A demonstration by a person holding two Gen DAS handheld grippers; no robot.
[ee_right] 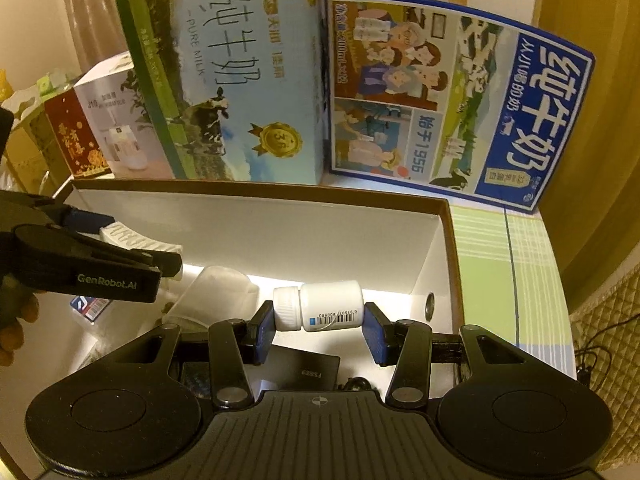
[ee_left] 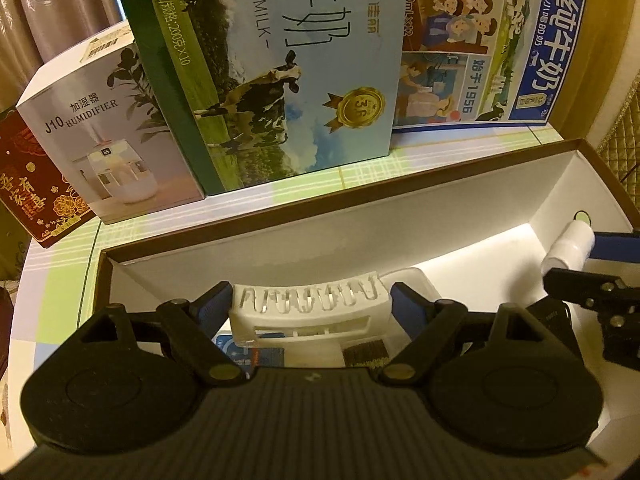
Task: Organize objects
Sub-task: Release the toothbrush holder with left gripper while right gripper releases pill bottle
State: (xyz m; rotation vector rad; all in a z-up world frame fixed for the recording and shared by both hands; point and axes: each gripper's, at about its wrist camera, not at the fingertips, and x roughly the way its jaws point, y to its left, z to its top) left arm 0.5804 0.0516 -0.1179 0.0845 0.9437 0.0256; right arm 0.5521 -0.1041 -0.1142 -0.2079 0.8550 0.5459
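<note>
An open box (ee_left: 280, 216) with a brown rim and white inside lies on the table. Over its near left part, my left gripper (ee_left: 310, 305) is shut on a white slotted plastic holder (ee_left: 312, 294), its blue pads pressing both ends. In the right wrist view the same holder (ee_right: 140, 242) shows in the left gripper (ee_right: 128, 240). My right gripper (ee_right: 318, 326) is shut on a white pill bottle (ee_right: 328, 306), held sideways with the cap to the left, above the box (ee_right: 260, 189) floor. From the left wrist view the bottle (ee_left: 568, 246) and right gripper (ee_left: 588, 264) sit at the box's right end.
Inside the box lie a clear plastic tub (ee_right: 220, 284), a blue-labelled pack (ee_right: 90, 306) and a black card (ee_right: 308, 368). Behind it stand two milk cartons (ee_left: 280, 60) (ee_right: 440, 100), a humidifier box (ee_left: 108, 128) and a red box (ee_left: 36, 188). The checked tablecloth (ee_right: 508, 264) ends at the right.
</note>
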